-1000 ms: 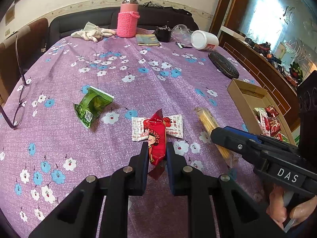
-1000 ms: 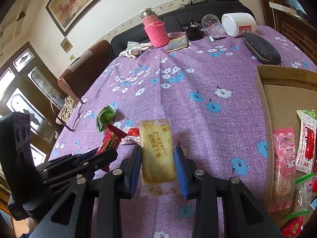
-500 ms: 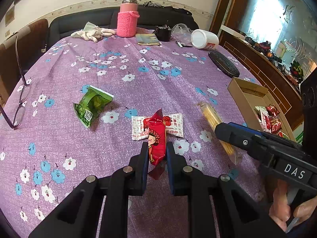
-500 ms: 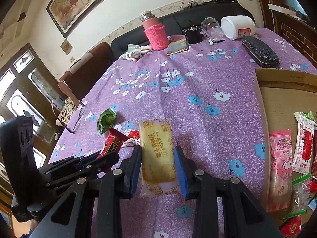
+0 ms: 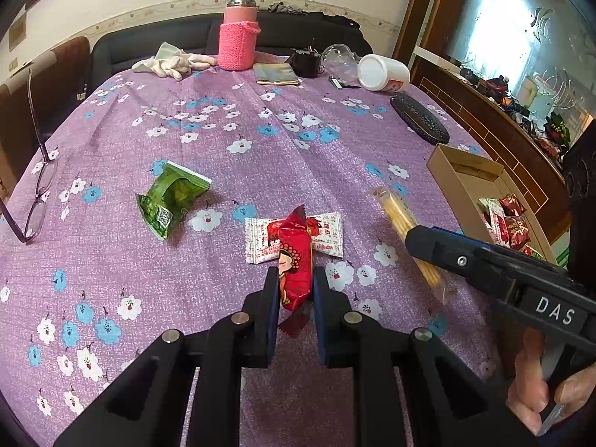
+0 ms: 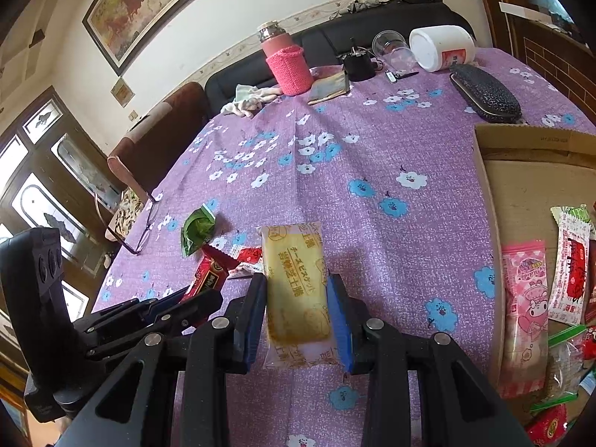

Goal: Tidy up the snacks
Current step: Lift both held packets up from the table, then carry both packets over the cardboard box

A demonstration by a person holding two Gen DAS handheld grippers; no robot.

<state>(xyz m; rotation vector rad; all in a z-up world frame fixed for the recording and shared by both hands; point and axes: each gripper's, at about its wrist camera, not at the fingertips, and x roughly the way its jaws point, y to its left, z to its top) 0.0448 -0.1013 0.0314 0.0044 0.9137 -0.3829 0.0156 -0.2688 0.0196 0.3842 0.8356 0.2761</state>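
My left gripper [image 5: 296, 283] is shut on a red snack packet [image 5: 295, 257] with a cartoon figure, held just above the purple flowered tablecloth [image 5: 223, 149]. Behind it lies a white-and-red packet [image 5: 260, 238], and a green packet [image 5: 169, 197] sits further left. My right gripper [image 6: 298, 298] is shut on a yellow biscuit packet [image 6: 294, 279], lifted over the cloth. In the left wrist view the right gripper [image 5: 413, 234] comes in from the right with that yellow packet [image 5: 398, 210]. The cardboard box [image 6: 521, 186] to the right holds several snacks.
Glasses [image 5: 37, 201] rest at the table's left edge. At the far side stand a pink knitted flask [image 5: 238, 33], white gloves [image 5: 175, 61], a black glasses case [image 5: 419, 119], a white jar [image 5: 383, 72] on its side and a clear cup [image 6: 391, 43]. A hand [image 5: 540, 391] holds the right gripper's handle.
In the right wrist view the scene shifts slightly, and in the left wrist view the right gripper has drifted a little. Both grips are unchanged.
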